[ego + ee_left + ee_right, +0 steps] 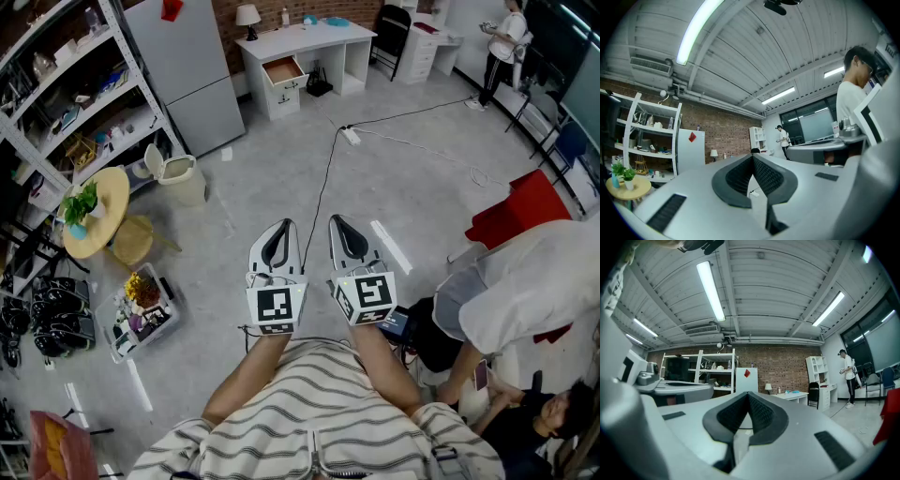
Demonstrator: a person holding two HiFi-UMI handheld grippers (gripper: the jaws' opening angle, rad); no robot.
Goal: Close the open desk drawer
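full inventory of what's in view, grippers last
white desk: one, white, far wall
open desk drawer: one, brown inside, desk's left
tall cabinet: one, pale grey, left of desk
metal shelf rack: one, white, left wall
round table: one, yellow, left, plant on it
floor cable: one, black, mid-floor
standing person: one, white top, far right
bending person: one, white top, near right
left gripper: one, white, bottom centre, shut, empty
right gripper: one, white, beside it, shut, empty
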